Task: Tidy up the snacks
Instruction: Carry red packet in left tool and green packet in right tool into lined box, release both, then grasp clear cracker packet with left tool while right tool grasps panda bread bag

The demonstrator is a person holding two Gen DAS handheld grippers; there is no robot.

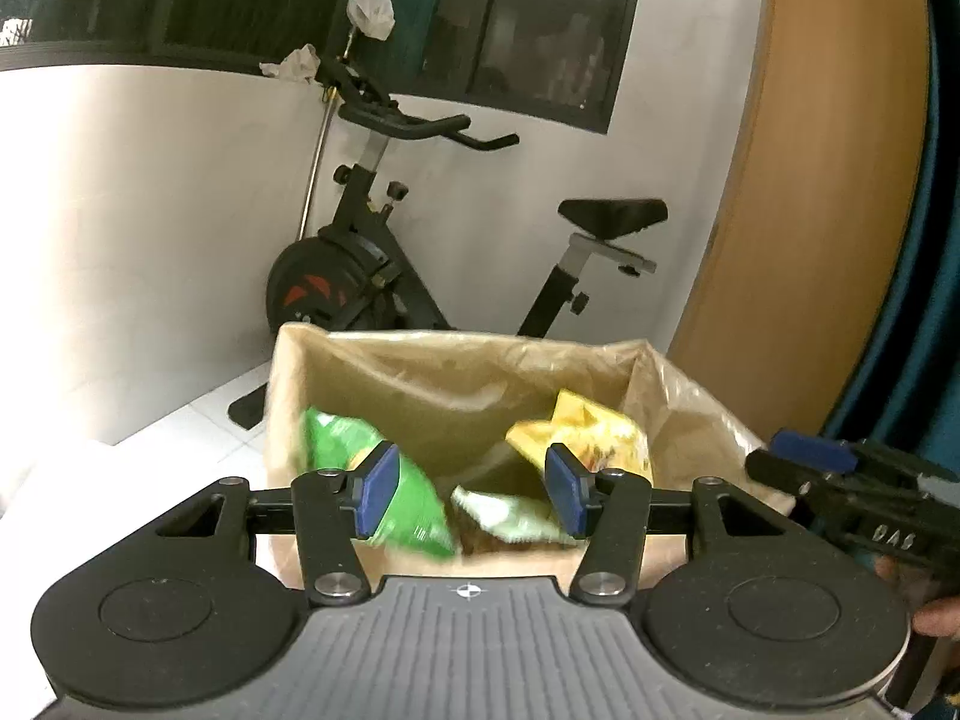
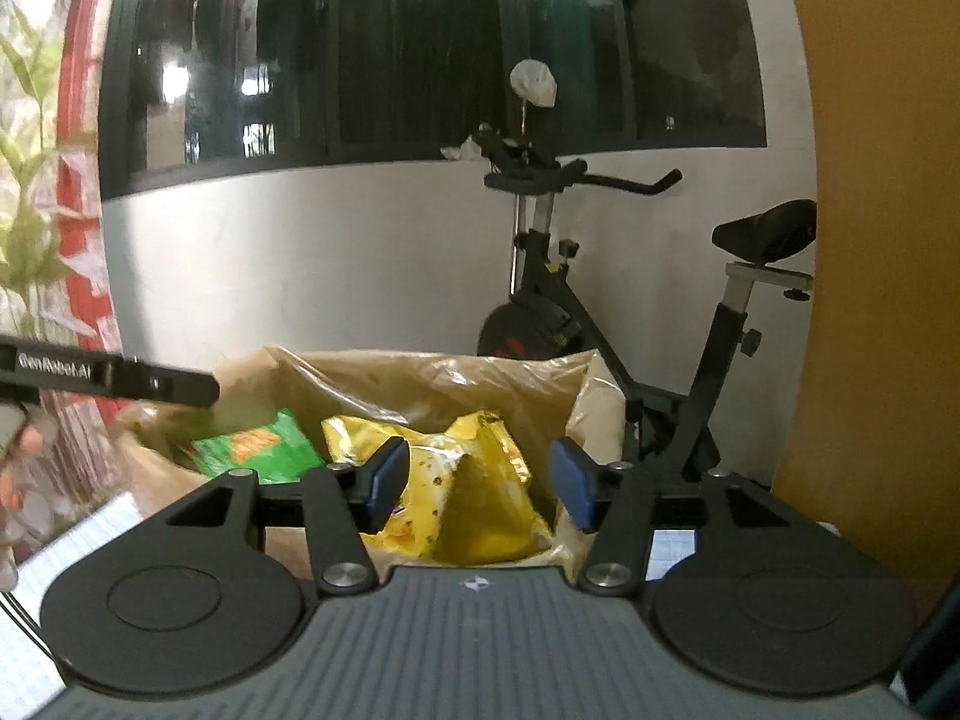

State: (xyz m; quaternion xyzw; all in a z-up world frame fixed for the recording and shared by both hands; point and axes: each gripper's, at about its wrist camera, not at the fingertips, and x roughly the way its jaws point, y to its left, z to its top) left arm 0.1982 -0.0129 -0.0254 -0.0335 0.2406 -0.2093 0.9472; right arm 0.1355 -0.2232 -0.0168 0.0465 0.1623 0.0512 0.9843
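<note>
A cardboard box (image 1: 420,360) lined with clear plastic holds the snack packets. In the left wrist view a green packet (image 1: 414,510), blurred, lies inside it at the left, with a pale green packet (image 1: 510,519) in the middle and a yellow packet (image 1: 588,435) at the right. My left gripper (image 1: 473,491) hangs open over the box's near edge, its blue pads clear of the packets. My right gripper (image 2: 480,483) is open too, above the yellow packet (image 2: 474,498), and a green packet (image 2: 258,447) lies to its left. Each gripper shows at the edge of the other's view.
An exercise bike (image 1: 372,276) stands behind the box against a white wall (image 1: 150,240) under a dark window. A wooden panel (image 1: 810,180) rises at the right. The box sits on a white surface (image 2: 36,648). A patterned curtain (image 2: 48,240) hangs at the far left.
</note>
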